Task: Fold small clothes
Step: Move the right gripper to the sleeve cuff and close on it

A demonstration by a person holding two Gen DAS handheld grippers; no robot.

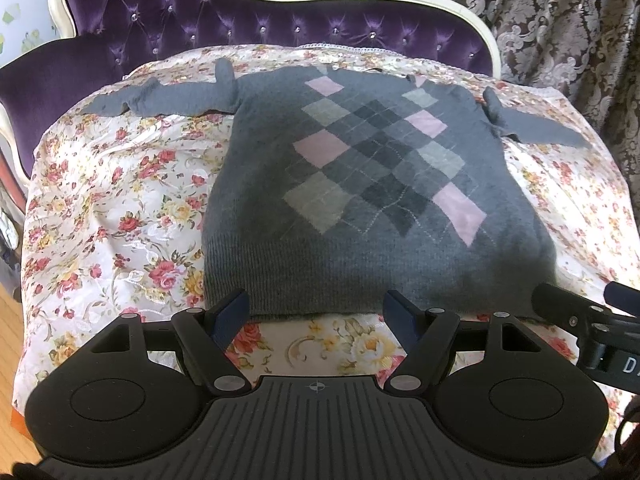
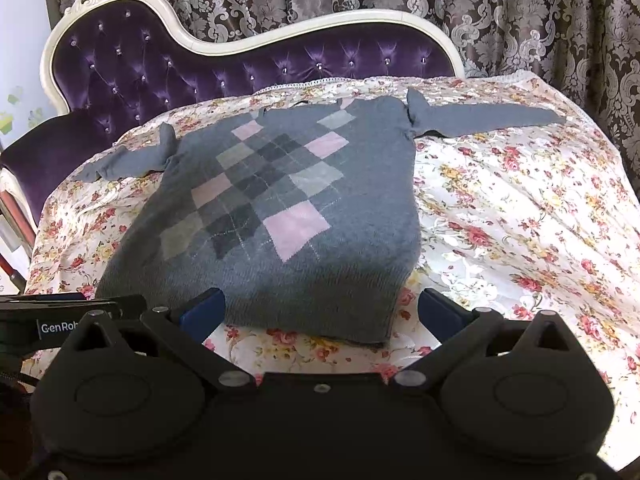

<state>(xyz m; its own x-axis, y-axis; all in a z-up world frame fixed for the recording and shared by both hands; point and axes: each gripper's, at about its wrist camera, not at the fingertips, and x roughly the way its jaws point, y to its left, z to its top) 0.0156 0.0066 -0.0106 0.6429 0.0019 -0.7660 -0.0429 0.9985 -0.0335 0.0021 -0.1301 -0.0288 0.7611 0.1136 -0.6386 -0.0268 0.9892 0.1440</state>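
Observation:
A small grey sweater (image 1: 360, 184) with a pink and grey diamond pattern lies flat, front up, on a floral cloth (image 1: 120, 208). Both sleeves are spread out sideways. Its hem faces me. My left gripper (image 1: 316, 312) is open and empty, just above the hem's left half. The sweater also shows in the right wrist view (image 2: 280, 208). My right gripper (image 2: 320, 312) is open and empty at the hem's right half. The right gripper's body shows at the left wrist view's right edge (image 1: 592, 328).
The floral cloth (image 2: 520, 220) covers a seat with a purple tufted back (image 2: 200, 64) framed in white. Patterned curtains (image 2: 480, 8) hang behind. The cloth drops off at the left and right sides.

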